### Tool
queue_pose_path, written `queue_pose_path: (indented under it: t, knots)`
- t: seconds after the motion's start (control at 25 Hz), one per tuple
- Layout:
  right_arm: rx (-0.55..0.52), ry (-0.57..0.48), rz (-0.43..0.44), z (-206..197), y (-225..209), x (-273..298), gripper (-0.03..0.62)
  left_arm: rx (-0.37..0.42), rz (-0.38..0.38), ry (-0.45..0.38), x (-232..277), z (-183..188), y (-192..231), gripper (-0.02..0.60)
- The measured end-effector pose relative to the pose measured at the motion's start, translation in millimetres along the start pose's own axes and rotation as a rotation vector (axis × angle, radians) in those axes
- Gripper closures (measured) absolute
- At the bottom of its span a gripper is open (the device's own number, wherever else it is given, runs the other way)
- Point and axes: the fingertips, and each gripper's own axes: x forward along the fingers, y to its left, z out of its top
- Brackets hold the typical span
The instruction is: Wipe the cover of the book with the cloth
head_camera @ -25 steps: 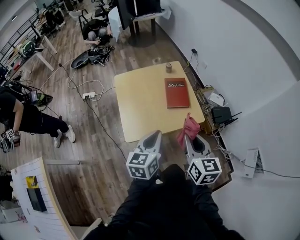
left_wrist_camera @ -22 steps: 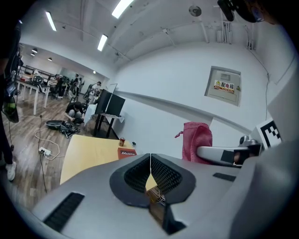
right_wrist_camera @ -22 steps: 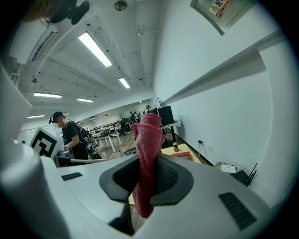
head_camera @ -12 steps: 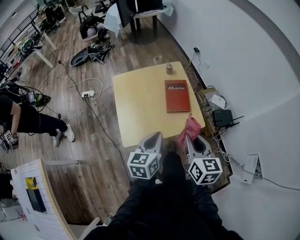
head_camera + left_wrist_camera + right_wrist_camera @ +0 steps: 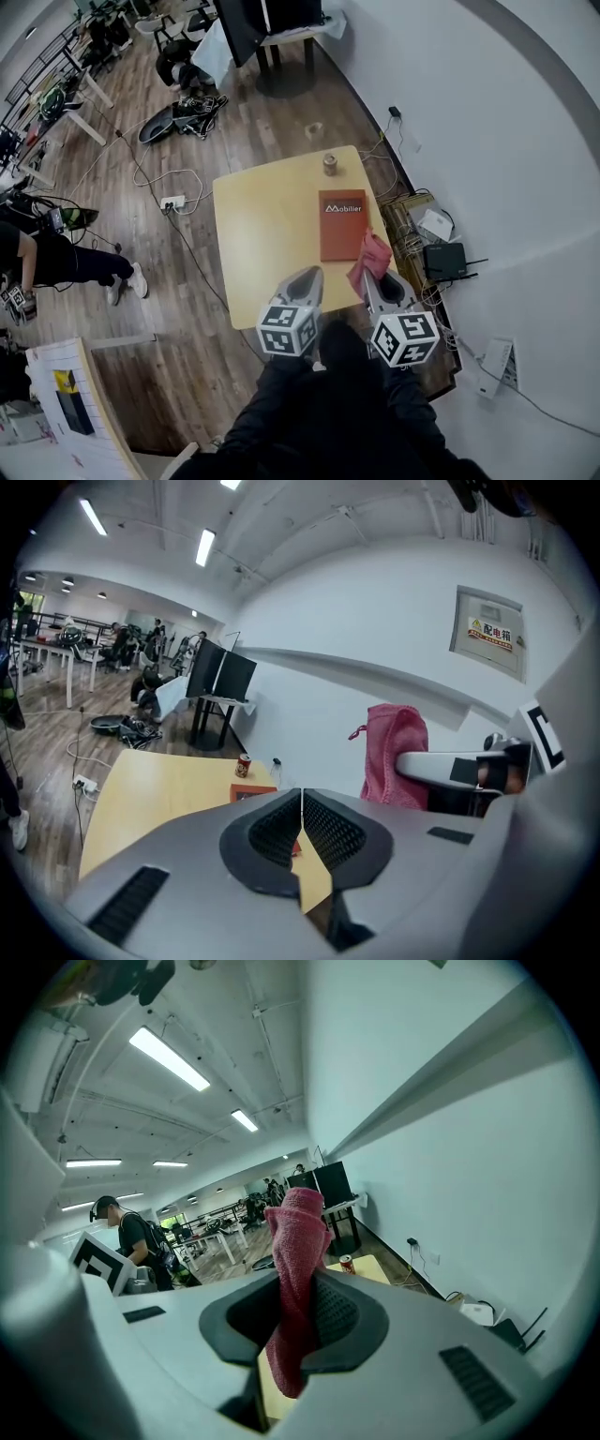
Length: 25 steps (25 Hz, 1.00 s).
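- Your right gripper (image 5: 370,281) pinched the cloth (image 5: 371,255) in its fingers, near the book (image 5: 341,223) on the table (image 5: 262,234).
- Your left gripper (image 5: 307,275) had its fingers pressed together, empty.

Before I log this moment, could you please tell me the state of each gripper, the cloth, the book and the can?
Left gripper: shut, empty.
Right gripper: shut on the cloth.
Cloth: clamped, sticking up past the jaws.
Book: closed, flat on the table.
Can: upright on the table.
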Motion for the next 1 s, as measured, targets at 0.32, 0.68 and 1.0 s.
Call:
queue_pose_path:
  t: [0.32, 0.68, 1.0]
  knots:
    - [0.025, 0.021, 0.052, 28, -56, 53, 0.514, 0.004, 0.019, 0.033, 78, 23, -6, 0.546]
    - [0.071, 0.09, 0.085, 29, -99, 91, 0.514, -0.026, 0.08, 0.096, 123, 15, 8, 0.545]
    - [0.125, 0.178, 0.089, -5, -124, 116, 0.514, -0.069, 0.148, 0.197, 145, -29, 43, 0.545]
